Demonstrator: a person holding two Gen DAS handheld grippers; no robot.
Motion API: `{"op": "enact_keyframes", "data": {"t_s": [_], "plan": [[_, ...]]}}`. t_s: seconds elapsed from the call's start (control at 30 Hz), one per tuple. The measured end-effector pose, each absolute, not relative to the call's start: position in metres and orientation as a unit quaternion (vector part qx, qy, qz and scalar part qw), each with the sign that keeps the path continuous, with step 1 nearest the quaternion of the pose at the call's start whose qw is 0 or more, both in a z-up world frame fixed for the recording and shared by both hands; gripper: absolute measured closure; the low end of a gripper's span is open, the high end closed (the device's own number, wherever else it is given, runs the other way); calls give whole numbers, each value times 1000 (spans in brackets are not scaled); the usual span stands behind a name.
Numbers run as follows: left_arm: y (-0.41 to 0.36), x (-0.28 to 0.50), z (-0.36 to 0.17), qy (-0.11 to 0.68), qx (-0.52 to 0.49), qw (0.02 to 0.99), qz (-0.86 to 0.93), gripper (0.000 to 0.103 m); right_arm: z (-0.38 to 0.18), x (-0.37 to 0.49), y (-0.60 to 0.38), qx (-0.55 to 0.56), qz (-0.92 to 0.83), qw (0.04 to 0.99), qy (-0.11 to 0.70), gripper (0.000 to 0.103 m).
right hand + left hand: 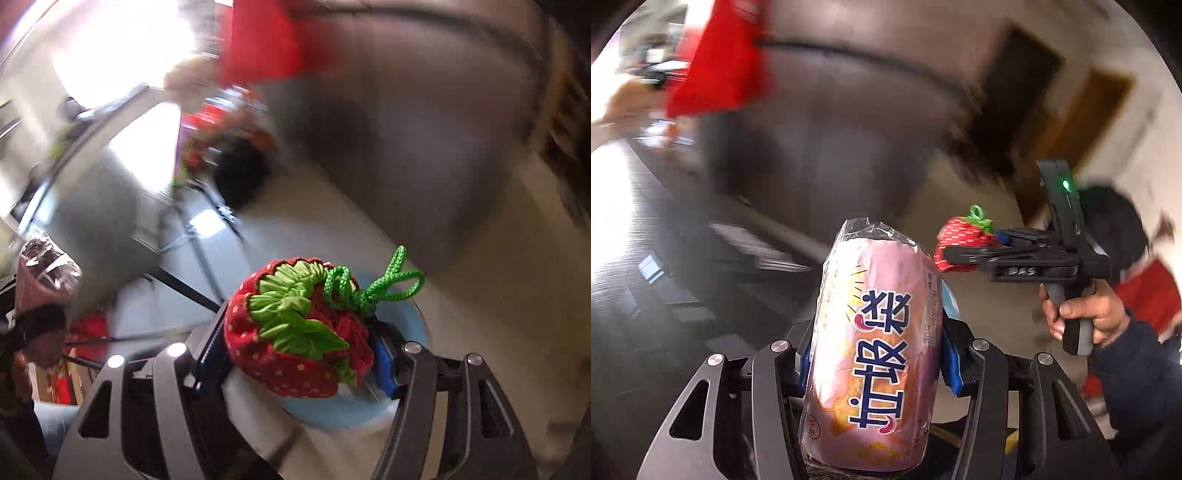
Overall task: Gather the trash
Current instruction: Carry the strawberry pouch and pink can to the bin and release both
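While the room behind smears into blur, the left gripper [875, 354] is clamped on a pink plastic-wrapped roll of trash bags [871, 343], blue pads pressing both its sides; the right gripper [295, 354], gripped by a person's hand [1082, 314], is closed around a red strawberry-shaped fabric pouch [295, 328] with a green drawstring cord [373, 288]; both things are held in the air.
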State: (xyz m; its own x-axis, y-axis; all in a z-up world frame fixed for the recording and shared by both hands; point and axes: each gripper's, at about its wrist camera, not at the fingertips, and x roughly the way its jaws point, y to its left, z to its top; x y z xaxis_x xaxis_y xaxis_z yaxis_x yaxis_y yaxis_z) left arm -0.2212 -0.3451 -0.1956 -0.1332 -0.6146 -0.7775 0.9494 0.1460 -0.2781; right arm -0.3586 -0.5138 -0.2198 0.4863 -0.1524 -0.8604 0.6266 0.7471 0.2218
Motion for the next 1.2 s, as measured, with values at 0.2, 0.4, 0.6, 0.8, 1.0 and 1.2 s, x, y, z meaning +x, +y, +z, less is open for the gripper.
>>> {"op": "enact_keyframes", "data": {"t_s": [0.2,0.4,0.6,0.8,1.0,1.2], "plan": [[-458,-289,-321,498,286,577,-580,53,-289,-429,-554,351,-259,782,446,38],[-501,-293,-371,507,314,592,-542,7,-318,-407,-558,361,-232,782,452,38],[-501,-252,-362,502,298,620,-524,8,-337,-398,-562,357,-217,777,471,38],[-461,-236,-313,460,267,670,-517,8,-374,-355,-559,335,-196,766,512,34],[-435,-227,-282,461,216,671,-539,8,-396,-332,-548,318,-185,753,545,5],[-403,-231,-230,442,162,663,-582,8,-326,-369,-548,314,-212,784,492,5]]}}
